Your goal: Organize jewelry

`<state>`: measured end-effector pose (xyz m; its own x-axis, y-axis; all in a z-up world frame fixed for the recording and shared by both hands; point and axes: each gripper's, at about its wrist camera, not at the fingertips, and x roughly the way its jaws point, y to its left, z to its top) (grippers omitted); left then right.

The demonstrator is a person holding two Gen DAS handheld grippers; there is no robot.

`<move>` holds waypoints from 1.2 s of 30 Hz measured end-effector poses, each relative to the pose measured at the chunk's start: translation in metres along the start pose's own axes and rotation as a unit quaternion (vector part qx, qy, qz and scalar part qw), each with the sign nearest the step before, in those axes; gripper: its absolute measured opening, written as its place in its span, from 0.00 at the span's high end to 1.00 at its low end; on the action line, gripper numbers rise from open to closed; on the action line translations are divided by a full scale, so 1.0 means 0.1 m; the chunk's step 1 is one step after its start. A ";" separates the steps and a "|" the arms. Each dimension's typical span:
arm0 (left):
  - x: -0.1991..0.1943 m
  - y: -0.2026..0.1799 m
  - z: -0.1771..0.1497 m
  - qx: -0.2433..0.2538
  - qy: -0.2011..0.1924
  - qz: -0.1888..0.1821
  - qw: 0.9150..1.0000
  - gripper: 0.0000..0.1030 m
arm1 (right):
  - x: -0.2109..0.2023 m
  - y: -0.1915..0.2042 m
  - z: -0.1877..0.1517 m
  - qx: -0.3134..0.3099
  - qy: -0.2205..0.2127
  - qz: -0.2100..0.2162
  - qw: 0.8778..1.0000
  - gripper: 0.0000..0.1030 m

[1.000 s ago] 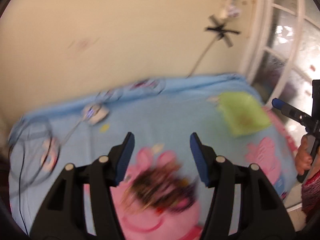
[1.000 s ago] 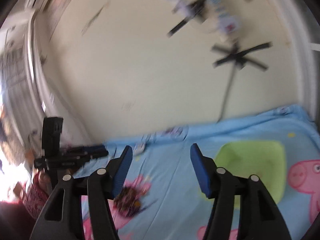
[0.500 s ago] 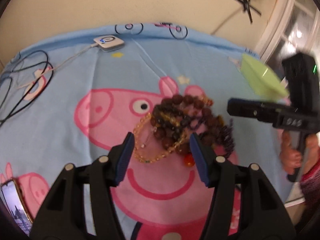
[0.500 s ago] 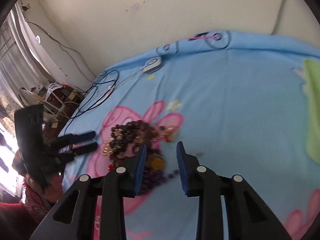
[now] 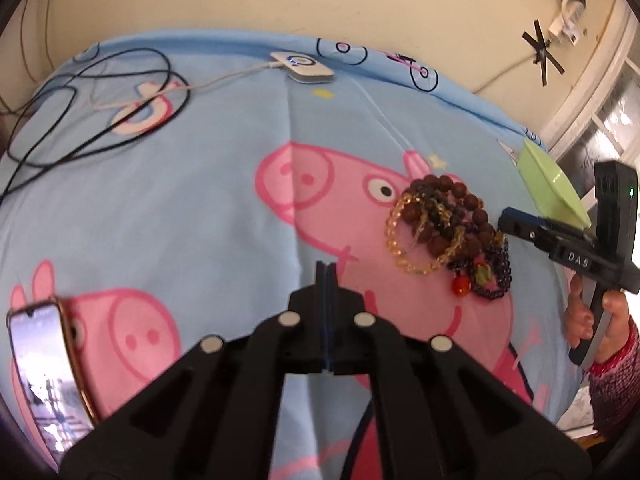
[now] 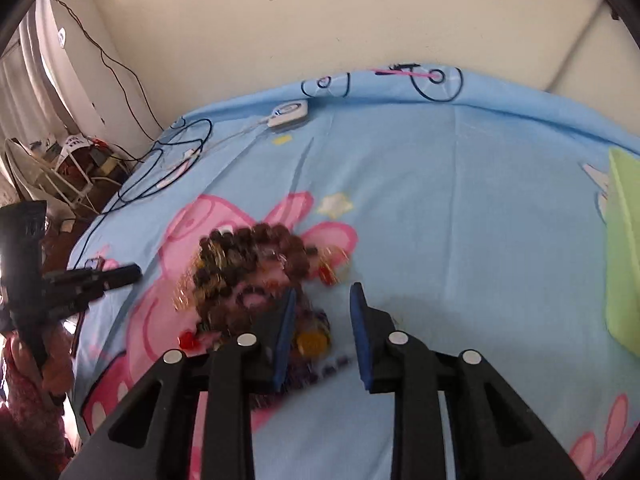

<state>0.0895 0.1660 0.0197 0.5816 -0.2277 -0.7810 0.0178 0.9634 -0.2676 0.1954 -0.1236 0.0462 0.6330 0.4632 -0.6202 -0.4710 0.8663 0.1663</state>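
A tangled pile of bead jewelry point(image 5: 448, 228) lies on the blue pig-print sheet point(image 5: 200, 184): brown wooden beads, a clear amber bracelet, dark purple beads and a red charm. My left gripper point(image 5: 326, 270) is shut and empty, to the left of the pile. My right gripper point(image 6: 322, 304) is open, low over the near edge of the pile point(image 6: 252, 276), its left finger beside the beads; it also shows in the left wrist view point(image 5: 505, 216). A light green tray point(image 5: 550, 184) lies to the right of the pile point(image 6: 624, 272).
A phone point(image 5: 44, 376) lies at the sheet's near left. A white charger puck point(image 5: 302, 66) with its cable and loops of black cable point(image 5: 92, 108) lie at the far left. A wall runs behind the bed, a window at the far right.
My left gripper has shut and moved left of the pile. My right gripper has come lower and closer to the pile and opened a little wider.
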 end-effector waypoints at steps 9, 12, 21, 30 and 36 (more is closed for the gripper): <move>0.28 -0.39 0.25 0.021 -0.006 -0.024 0.999 0.43 | -0.01 0.15 0.17 0.056 -0.002 0.121 0.991 0.97; 0.46 -0.32 0.24 0.014 0.014 -0.028 0.999 0.75 | 0.33 0.29 0.27 0.082 0.048 0.171 0.981 0.97; -0.10 0.02 0.16 -0.026 -0.038 -0.048 0.998 1.00 | 0.17 1.08 0.24 -0.054 0.034 0.220 0.973 1.00; -0.18 0.04 0.09 -0.020 -0.030 -0.026 0.999 0.74 | -0.20 0.70 -0.30 -0.046 0.032 0.180 0.982 1.00; 0.05 -0.42 0.07 0.029 -0.006 -0.054 0.998 0.69 | -0.52 0.01 -0.43 0.042 -0.022 0.094 0.994 0.72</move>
<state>0.0973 0.1259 0.0313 0.5842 -0.3288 -0.7420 0.1275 0.9401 -0.3162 0.1355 -0.1552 0.0454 0.5663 0.6244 -0.5379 -0.5321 0.7754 0.3399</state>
